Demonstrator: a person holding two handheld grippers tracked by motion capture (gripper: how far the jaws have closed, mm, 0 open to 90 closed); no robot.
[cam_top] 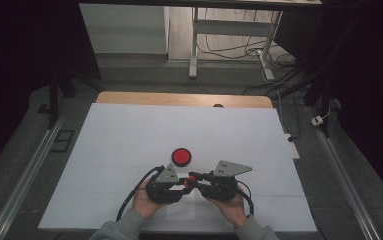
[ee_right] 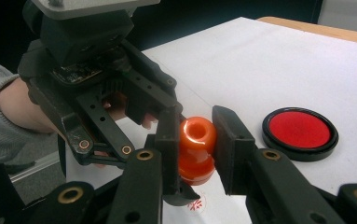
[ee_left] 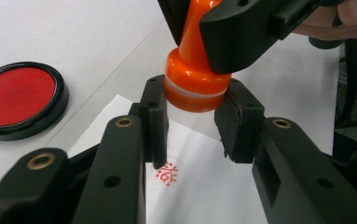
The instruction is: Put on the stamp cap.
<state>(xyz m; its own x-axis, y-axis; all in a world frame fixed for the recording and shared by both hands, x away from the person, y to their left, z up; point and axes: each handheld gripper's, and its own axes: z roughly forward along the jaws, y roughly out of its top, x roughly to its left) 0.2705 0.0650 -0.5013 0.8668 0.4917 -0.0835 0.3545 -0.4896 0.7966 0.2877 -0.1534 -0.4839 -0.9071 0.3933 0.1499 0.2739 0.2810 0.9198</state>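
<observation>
I had the glossy orange plastic stamp (ee_left: 195, 79) held between both grippers, above a small white paper sheet (ee_left: 204, 186) on the white-covered tabletop (cam_top: 129, 135), near its front edge. The stamp's long axis stood close to upright, leaning a little: its wide round base pointed down at the paper, its narrower waisted handle and rounded knob up.

The left gripper (ee_left: 192, 119) had its jaws closed nearly as far as they went, the flat black pads pressing the broad base from either side, just under a pale ring around it. The right gripper (ee_right: 197, 144) was shut just as far on the stamp's handle, its pads bearing on the knob, which showed a shallow dimple in its top.

Below the base, a small round red imprint (ee_left: 167, 173) lay on the paper, well clear of the stamp's face. A round red ink pad in a black rim (cam_top: 181, 156) sat on the tabletop just beyond the grippers, apart from the paper. The pad's surface looked matt, its rim smooth.
</observation>
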